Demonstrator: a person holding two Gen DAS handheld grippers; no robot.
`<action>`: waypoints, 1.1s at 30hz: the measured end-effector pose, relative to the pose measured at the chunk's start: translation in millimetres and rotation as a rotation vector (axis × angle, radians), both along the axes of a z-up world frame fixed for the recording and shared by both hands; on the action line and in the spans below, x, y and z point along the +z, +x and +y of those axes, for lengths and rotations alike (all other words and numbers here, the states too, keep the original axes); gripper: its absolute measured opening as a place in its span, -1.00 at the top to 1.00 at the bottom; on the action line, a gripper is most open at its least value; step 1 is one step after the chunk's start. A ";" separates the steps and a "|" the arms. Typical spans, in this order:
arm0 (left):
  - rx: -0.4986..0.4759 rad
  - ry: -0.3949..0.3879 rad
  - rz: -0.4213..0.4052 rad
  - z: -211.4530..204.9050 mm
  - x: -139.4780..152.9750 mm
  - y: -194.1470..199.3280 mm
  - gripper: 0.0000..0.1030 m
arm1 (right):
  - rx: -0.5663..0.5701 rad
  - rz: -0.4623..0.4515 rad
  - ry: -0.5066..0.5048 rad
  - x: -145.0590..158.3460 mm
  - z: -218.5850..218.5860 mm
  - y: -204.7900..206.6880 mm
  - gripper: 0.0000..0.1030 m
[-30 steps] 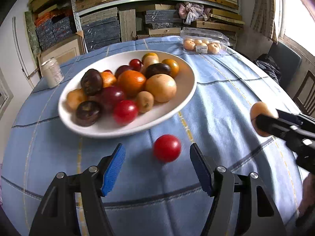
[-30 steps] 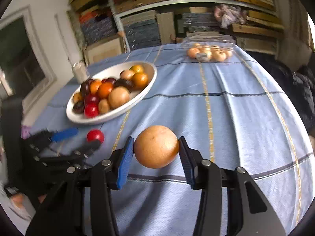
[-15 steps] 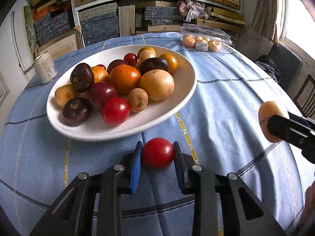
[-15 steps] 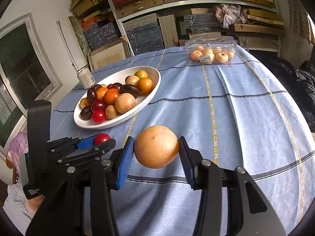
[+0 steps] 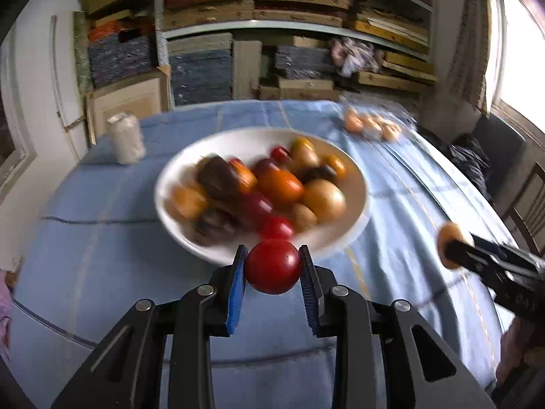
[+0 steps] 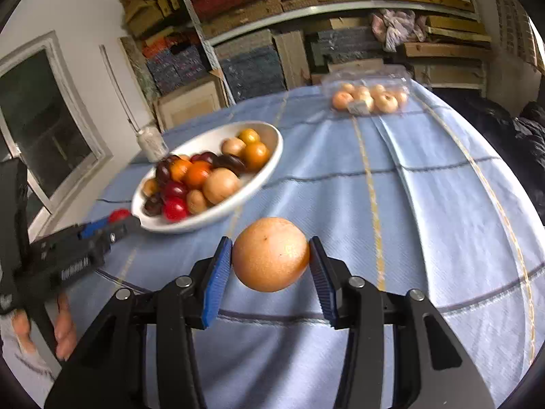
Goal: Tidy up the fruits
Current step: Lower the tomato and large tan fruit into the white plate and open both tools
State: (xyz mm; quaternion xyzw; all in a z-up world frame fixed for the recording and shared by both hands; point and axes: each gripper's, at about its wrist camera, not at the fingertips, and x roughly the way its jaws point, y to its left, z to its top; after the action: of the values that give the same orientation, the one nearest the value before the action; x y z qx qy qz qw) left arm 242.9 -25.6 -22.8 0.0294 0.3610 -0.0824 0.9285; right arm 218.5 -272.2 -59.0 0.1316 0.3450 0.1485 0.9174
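While clamped between blue pads, red tomato (image 5: 272, 266) sits in the left tongs (image 5: 272, 272), narrowed to the fruit's width, both pads pressing its sides. Held clear of the blue checked tabletop (image 5: 102, 255), just in front of the near rim of the white bowl (image 5: 357, 177). Seen also from the right wrist view, low at the left edge, beside that rim.

Nearest in the right wrist view: right tongs (image 6: 270, 266), set wider, gripping a round tan-orange fruit (image 6: 270, 254) on both sides, raised above the cloth. Part of a hand (image 6: 64, 327) visible at lower left, under the left tool.

Farther on, in the bowl: a heap of mixed fruit, red, orange, tan and dark purple, blurred in the left wrist view, sharp in the right. Beside the bowl's far left, a pale can (image 6: 151, 143) upright.

At the far edge of the tabletop: clear plastic pack (image 6: 369, 97) with small pale-orange fruits inside. Behind, shelves (image 6: 306, 6) stacked with boards.
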 end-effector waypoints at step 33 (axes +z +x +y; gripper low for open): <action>0.102 0.020 0.103 43.1 2.1 200.2 0.16 | 0.126 0.095 -0.133 22.7 114.8 244.7 0.10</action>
State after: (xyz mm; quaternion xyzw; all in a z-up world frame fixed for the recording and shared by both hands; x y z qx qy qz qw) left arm 443.2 17.5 -20.8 0.0161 0.4099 -0.0329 0.9114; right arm 463.2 -157.4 -36.3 0.0554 0.4048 0.1762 0.8956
